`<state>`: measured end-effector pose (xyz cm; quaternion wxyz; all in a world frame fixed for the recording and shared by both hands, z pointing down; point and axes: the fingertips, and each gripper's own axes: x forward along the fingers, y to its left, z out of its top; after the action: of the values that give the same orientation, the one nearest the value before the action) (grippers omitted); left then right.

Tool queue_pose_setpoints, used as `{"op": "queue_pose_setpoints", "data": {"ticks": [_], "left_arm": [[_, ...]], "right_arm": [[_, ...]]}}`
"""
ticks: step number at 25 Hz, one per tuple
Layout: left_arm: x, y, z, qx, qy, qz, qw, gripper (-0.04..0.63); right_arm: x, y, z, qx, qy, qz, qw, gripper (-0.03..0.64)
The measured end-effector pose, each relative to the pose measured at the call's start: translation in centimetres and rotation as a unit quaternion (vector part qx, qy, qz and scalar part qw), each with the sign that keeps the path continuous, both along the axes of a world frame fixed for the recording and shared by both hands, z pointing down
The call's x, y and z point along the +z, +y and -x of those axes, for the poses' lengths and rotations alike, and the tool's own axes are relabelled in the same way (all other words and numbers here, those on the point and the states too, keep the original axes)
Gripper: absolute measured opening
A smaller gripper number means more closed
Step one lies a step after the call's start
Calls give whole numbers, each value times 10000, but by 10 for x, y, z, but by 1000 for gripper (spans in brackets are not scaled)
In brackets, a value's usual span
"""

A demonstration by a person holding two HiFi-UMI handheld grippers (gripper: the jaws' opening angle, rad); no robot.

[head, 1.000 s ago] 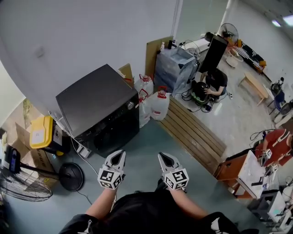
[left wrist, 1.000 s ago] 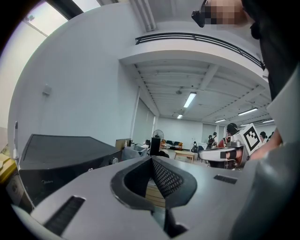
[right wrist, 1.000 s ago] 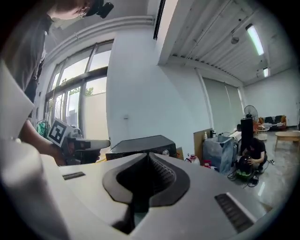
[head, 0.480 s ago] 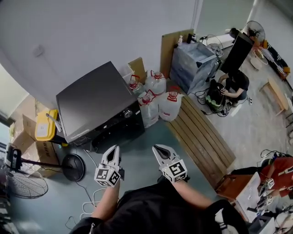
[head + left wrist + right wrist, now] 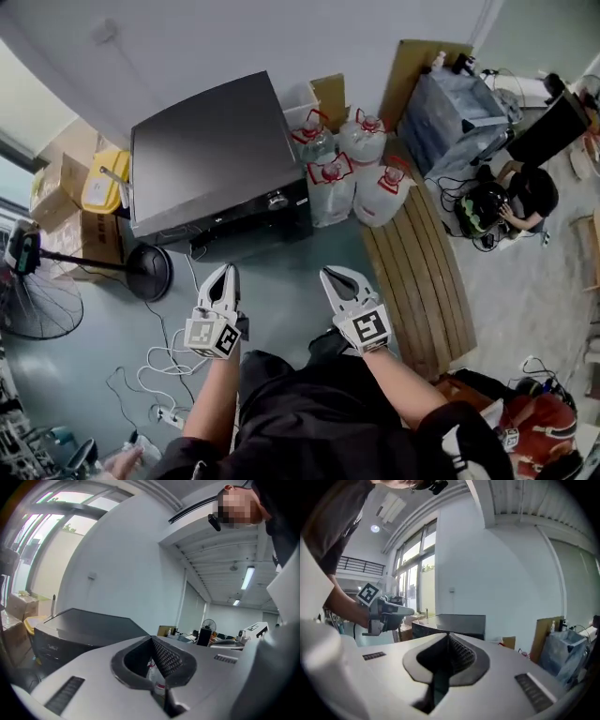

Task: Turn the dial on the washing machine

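Observation:
The black washing machine (image 5: pixel 202 150) stands against the wall, upper left of centre in the head view. Its round silver dial (image 5: pixel 277 200) sits at the right end of the front panel. My left gripper (image 5: pixel 223 275) and right gripper (image 5: pixel 331 276) hover side by side over the floor, well short of the machine, both shut and holding nothing. The left gripper view shows the machine (image 5: pixel 79 630) beyond its closed jaws. In the right gripper view the machine (image 5: pixel 450 622) lies straight ahead, and the left gripper (image 5: pixel 386 612) shows at the left.
Several water jugs (image 5: pixel 347 169) stand right of the machine, beside a slatted wooden platform (image 5: pixel 422 272). A floor fan (image 5: pixel 37 305), a round stand base (image 5: pixel 150 272), a yellow case (image 5: pixel 103 183) and cardboard boxes crowd the left. Cables (image 5: pixel 159 366) lie on the floor. A person (image 5: pixel 525 192) sits far right.
The head view has swung so the washing machine now faces me more squarely, its dial just above the grippers. Both grippers stayed shut and kept their spacing.

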<state>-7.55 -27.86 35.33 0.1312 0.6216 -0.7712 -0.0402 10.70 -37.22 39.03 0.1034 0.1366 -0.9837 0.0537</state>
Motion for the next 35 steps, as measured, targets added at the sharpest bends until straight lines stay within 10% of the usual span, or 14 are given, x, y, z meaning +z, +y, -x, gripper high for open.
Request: {"op": "queue_pose_setpoints", "data": {"ticks": [20, 35], "left_arm": [[167, -25, 98, 482, 444, 10, 9979, 14], [211, -43, 109, 711, 265, -218, 9969, 14]], "right_arm": [[117, -27, 188, -859, 1001, -2600, 9566, 97], [185, -79, 223, -1127, 2150, -4811, 8424, 281]]}}
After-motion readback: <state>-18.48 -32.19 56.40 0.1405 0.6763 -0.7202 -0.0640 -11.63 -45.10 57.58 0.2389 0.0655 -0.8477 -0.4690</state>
